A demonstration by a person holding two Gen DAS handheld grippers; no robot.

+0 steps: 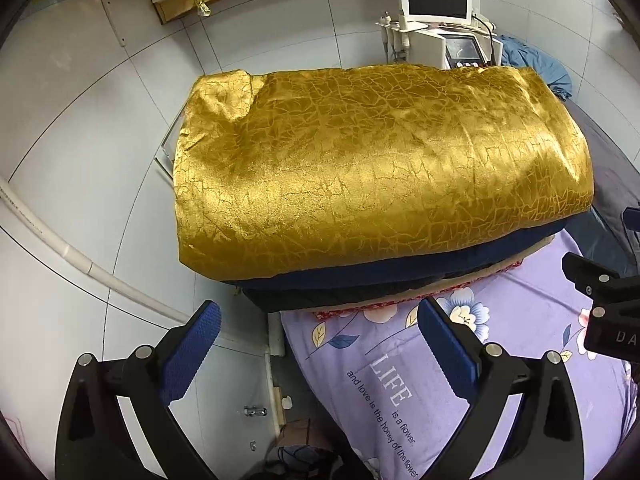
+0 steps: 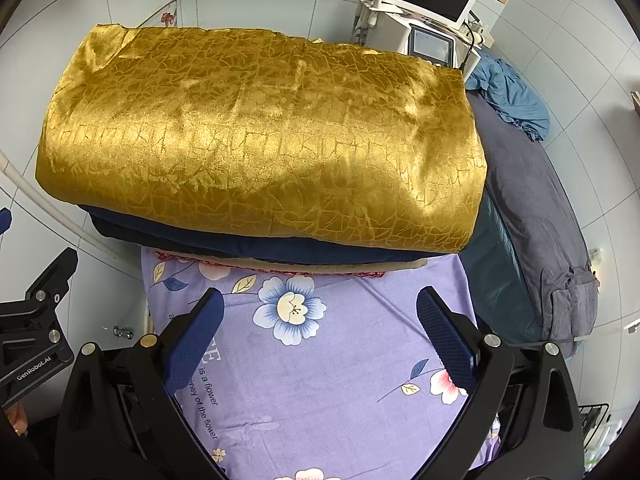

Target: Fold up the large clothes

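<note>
A folded shiny gold garment (image 1: 380, 168) lies on top of a stack of folded clothes, with a navy piece (image 1: 360, 272) and a beige, red-edged piece under it. The stack rests on a purple flowered sheet (image 1: 500, 360). It also shows in the right wrist view: gold garment (image 2: 260, 140), navy piece (image 2: 280, 246), sheet (image 2: 320, 380). My left gripper (image 1: 318, 344) is open and empty, held in front of the stack's near left corner. My right gripper (image 2: 320, 336) is open and empty above the sheet, in front of the stack.
A white monitor and machine (image 1: 438, 4) stand behind the stack. A blue cloth (image 2: 512, 96) and a grey-covered cushion (image 2: 532, 208) lie to the right. White tiled floor (image 1: 80, 140) and a white pipe (image 1: 80, 256) are to the left.
</note>
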